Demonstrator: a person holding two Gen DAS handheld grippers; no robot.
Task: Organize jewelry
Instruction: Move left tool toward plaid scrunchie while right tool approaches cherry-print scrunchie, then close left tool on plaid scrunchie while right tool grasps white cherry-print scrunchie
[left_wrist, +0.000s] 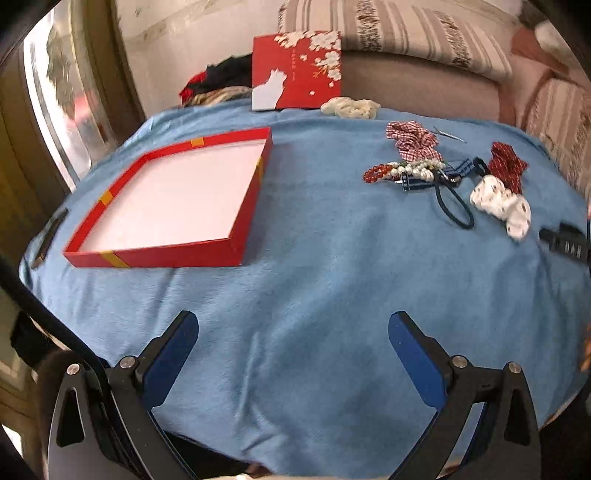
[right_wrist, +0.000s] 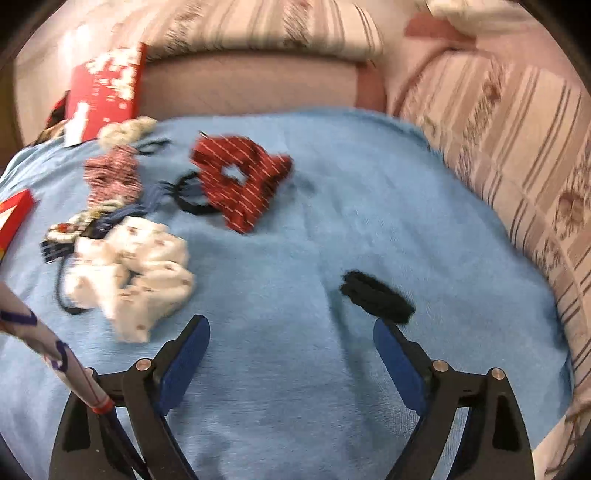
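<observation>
An open red box tray (left_wrist: 92, 256) with a white floor lies on the blue cloth at the left. To its right lies a heap of jewelry and hair ties: red and pearl bead bracelets (left_wrist: 402, 170), a checked scrunchie (left_wrist: 412, 138), a dark red scrunchie (left_wrist: 506, 164) (right_wrist: 242, 181), a white patterned scrunchie (left_wrist: 502, 205) (right_wrist: 133, 273) and a dark elastic loop (left_wrist: 454, 206). A black fuzzy hair tie (right_wrist: 376, 297) lies just beyond my right gripper's right finger. My left gripper (left_wrist: 293, 328) and my right gripper (right_wrist: 291, 332) are both open over bare cloth, holding nothing.
The red floral box lid (left_wrist: 297, 70) leans upright at the table's far edge, with a cream scrunchie (left_wrist: 351, 107) beside it. A striped sofa (right_wrist: 517, 147) wraps the back and right. A black object (left_wrist: 565, 245) lies at the right edge. A white cable (right_wrist: 48, 347) crosses the right wrist view.
</observation>
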